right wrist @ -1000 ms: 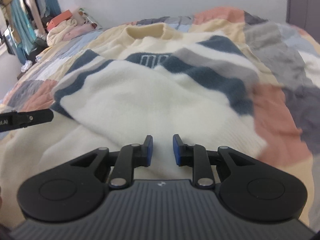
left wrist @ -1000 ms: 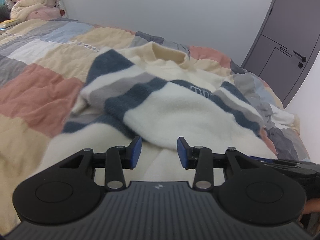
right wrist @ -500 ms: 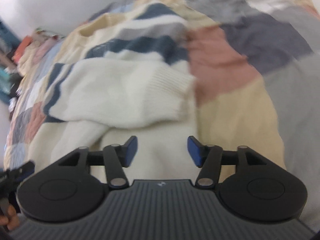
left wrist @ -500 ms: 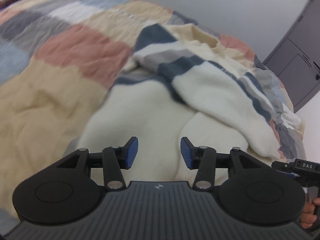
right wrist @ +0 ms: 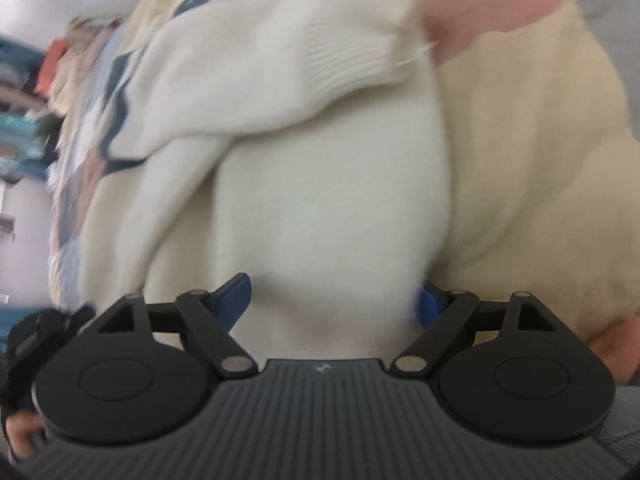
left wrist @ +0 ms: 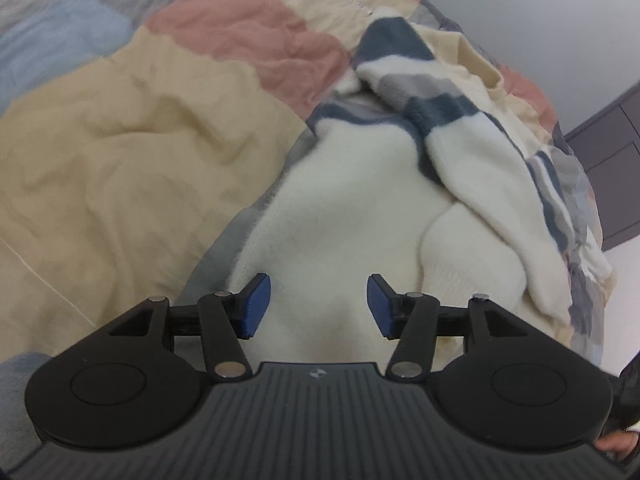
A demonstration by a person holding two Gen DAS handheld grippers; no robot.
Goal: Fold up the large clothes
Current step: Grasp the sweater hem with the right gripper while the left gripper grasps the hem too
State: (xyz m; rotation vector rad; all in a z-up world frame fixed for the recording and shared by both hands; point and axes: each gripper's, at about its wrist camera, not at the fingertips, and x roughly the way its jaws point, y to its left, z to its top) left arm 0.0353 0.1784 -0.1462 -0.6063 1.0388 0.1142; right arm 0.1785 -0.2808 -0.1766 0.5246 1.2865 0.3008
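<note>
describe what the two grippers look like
Both match. The left gripper has a ribbed dark grey body with a small pale logo, two round black discs, black linkage arms with silver pins, and blue pads on the fingers. The right gripper looks the same. No cables or sleeves show.

Cream fleece sweater with navy and grey stripes [left wrist: 352, 216]: soft, fuzzy, matt knit; ribbed cuff on its folded sleeve [right wrist: 344, 60]. Patchwork quilt of tan, pink, blue and grey cotton squares [left wrist: 132, 152]: thin matt cloth, creased and rumpled, stitched seams. Left claw [left wrist: 318, 304] and right claw [right wrist: 334, 304]: matt black plastic arms and ridged body, small shiny metal pivot pins, blue rubbery-looking pads [left wrist: 256, 304]. Dark grey door panel [left wrist: 612, 184]: smooth, flat, low sheen.
</note>
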